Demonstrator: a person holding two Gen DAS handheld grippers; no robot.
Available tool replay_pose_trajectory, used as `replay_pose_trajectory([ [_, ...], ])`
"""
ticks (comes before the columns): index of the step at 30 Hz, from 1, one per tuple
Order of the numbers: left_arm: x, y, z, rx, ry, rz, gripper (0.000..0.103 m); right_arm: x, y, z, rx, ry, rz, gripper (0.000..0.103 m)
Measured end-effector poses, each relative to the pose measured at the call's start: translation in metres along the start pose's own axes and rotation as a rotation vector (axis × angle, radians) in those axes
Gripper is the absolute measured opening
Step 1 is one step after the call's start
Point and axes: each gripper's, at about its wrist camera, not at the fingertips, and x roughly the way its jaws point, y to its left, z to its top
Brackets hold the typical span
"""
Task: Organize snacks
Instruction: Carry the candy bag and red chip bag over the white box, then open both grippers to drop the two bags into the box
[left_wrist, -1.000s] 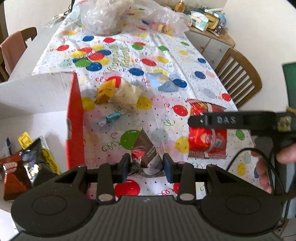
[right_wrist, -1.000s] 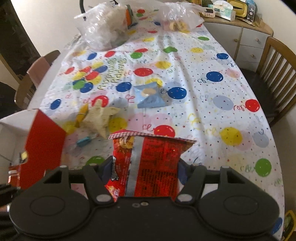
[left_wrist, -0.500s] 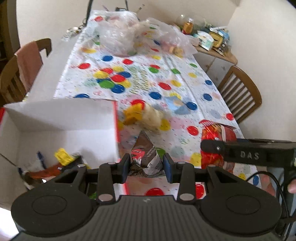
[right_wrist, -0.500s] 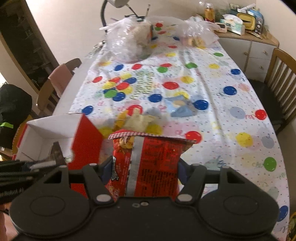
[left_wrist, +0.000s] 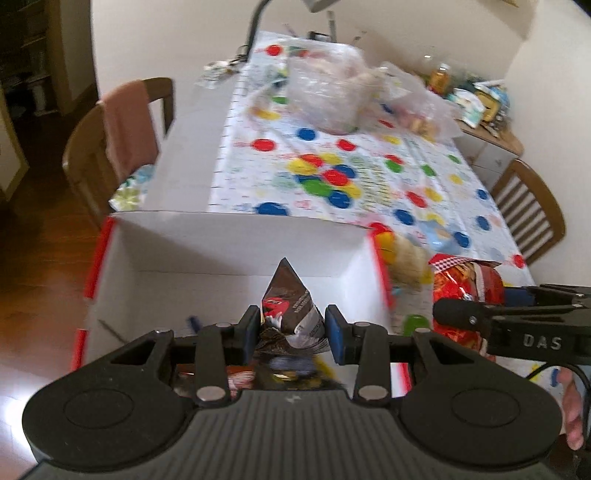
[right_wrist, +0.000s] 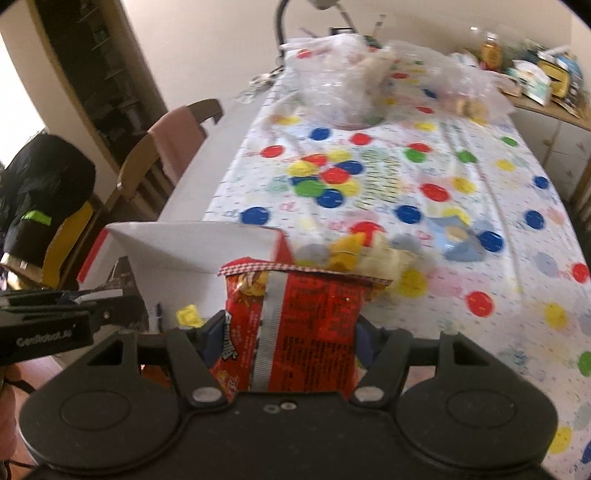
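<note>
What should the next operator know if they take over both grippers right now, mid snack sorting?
Left gripper: shut on a dark brown snack packet, held over the open white box.
Right gripper: shut on a red chip bag, beside the box's red-edged right wall.
Done: a few snacks already lie in the box, among them a yellow packet.
Left: drop both held packs into the box, then collect the yellow and pale packets and the light blue packet from the dotted tablecloth. The clear plastic bags at the far end look untouched.
</note>
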Motion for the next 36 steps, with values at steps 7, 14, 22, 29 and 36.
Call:
replay_pose_trajectory([
  [7, 0.015, 0.05, 0.006, -0.021, 0.035, 0.062, 0.037, 0.037, 0.053, 0.013, -0.107, 0.042, 0.006, 0.066],
  [14, 0.043, 0.082, 0.006, -0.036, 0.126, 0.078, 0.037, 0.08, 0.084, 0.023, -0.169, 0.113, 0.023, 0.066],
  [22, 0.073, 0.097, 0.004, -0.042, 0.219, 0.081, 0.037, 0.123, 0.096, 0.02, -0.212, 0.205, 0.011, 0.066],
  [29, 0.087, 0.089, 0.001, 0.016, 0.266, 0.09, 0.037, 0.134, 0.099, 0.015, -0.223, 0.236, -0.02, 0.066],
  [36, 0.092, 0.09, -0.003, 0.02, 0.288, 0.084, 0.038, 0.132, 0.101, 0.012, -0.232, 0.231, -0.033, 0.068],
])
